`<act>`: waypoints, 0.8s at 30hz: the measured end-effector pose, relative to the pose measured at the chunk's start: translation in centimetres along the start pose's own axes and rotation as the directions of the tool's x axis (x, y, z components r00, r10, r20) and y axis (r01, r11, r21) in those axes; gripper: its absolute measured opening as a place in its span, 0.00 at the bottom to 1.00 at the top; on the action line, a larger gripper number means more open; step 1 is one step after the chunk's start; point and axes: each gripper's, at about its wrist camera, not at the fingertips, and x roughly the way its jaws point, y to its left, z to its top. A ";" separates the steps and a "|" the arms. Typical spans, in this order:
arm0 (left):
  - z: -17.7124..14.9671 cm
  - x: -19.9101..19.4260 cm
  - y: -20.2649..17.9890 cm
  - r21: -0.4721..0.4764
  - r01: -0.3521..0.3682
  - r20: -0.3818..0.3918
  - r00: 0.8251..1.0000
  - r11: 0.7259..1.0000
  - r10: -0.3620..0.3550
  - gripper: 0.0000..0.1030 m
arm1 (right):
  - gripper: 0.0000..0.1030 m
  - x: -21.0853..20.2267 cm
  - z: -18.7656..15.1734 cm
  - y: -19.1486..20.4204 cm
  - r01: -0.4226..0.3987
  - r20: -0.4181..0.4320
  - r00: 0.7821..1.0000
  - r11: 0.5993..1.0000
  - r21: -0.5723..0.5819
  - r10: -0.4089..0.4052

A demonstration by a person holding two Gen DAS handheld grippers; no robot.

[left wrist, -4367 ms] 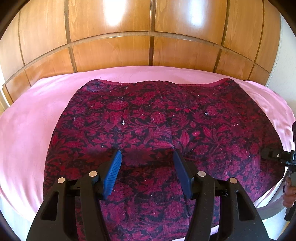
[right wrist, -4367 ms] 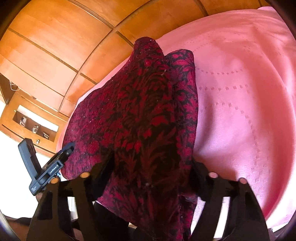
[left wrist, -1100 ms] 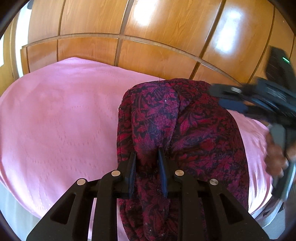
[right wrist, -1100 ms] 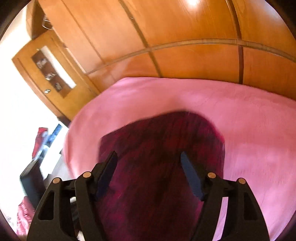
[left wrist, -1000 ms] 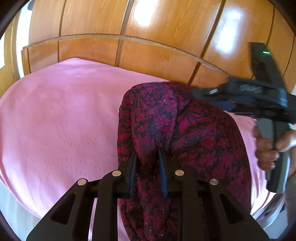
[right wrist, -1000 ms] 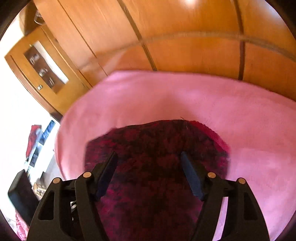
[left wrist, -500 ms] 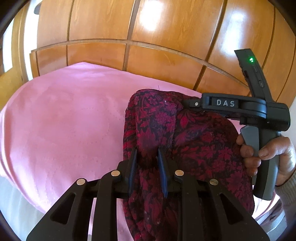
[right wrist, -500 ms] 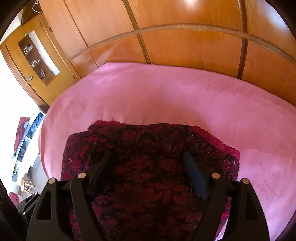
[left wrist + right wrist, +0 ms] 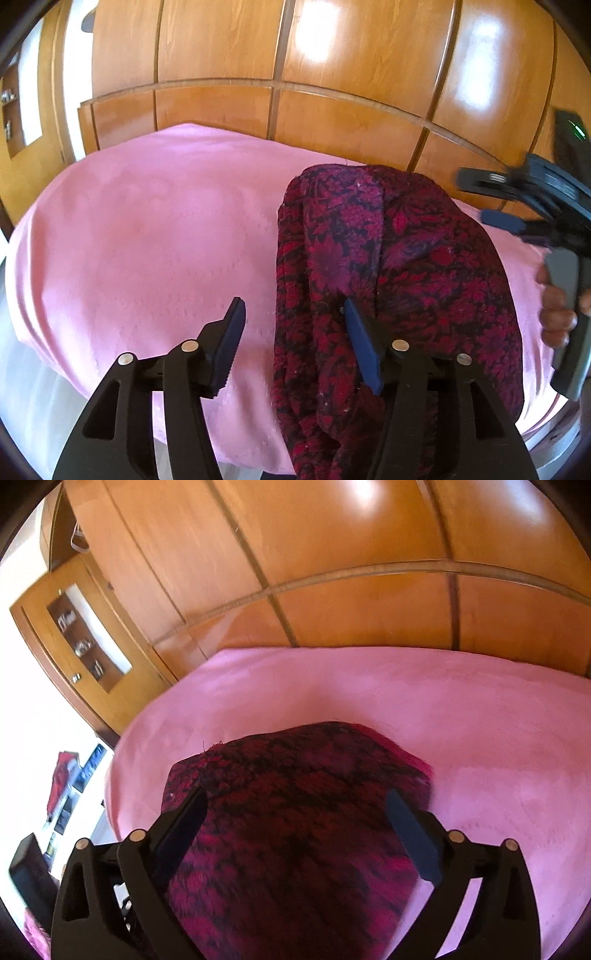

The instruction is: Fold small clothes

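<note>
The folded garment lay on the pink bed. The left tool had just released it; the right tool, jaws widening and empty, hovered above, letting the fold settle.

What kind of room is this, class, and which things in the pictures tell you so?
Probably a bedroom: a pink bedspread covers a bed, wooden wardrobe doors stand behind it, and a folded red garment lies on top.
</note>
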 end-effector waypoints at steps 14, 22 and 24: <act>-0.4 3.2 4.6 -0.128 0.260 -0.054 0.962 0.957 -0.269 0.66 | 0.98 0.4 -8.3 -9.1 -0.312 -0.058 0.930 0.866 0.389 0.362; -1.1 5.4 6.9 -0.254 0.398 -0.056 0.904 0.881 -0.425 0.66 | 0.98 4.6 -7.2 -7.0 -0.408 -0.115 0.872 0.836 0.367 0.476; -1.4 5.8 7.4 -0.296 0.434 -0.054 0.882 0.851 -0.469 0.66 | 0.98 5.3 -6.7 -6.3 -0.409 -0.129 0.870 0.843 0.350 0.476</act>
